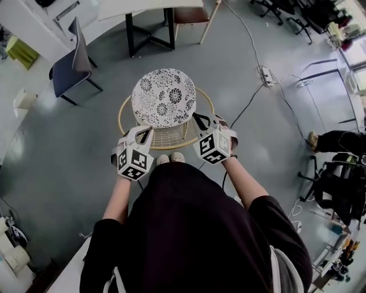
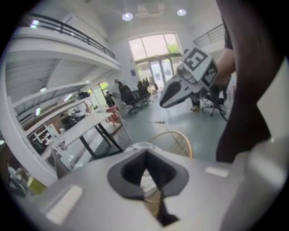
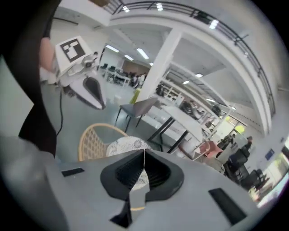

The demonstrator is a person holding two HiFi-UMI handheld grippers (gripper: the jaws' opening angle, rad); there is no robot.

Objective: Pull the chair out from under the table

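a chair (image 1: 164,107) with a round flowered cushion (image 1: 163,90) and a tan woven hoop back. stands in the open on the grey floor (image 1: 74,143), well apart from the white table (image 1: 150,7) with black legs at the top of the head view, with no part of it under the table top. turns its seat toward that table and its back toward a person (image 1: 194,229) in a black top, pale shoes (image 1: 170,158) just behind the hoop. left gripper (image 1: 142,137) over the left end of the woven back, right gripper (image 1: 201,122) over the right end, each with its jaws pointing at the tan rim; cannot tell from any view whether either touches the rim. in the left gripper view, jaws closed, tips meeting in a thin line, nothing clamped between them, only a sliver of cushion and tan weave showing through the gap behind the tips. same in the right gripper view: jaws drawn together at the tips, nothing held, cushion and a strip of tan rim seen through the lower gap, the hoop back off to the left. beyond the chair, a dark blue chair (image 1: 71,63) with a grey back near the left wall, a wooden-legged chair (image 1: 193,14) at the far side of the table, and a white power strip (image 1: 266,75) with cables (image 1: 251,97) on the floor to the right.
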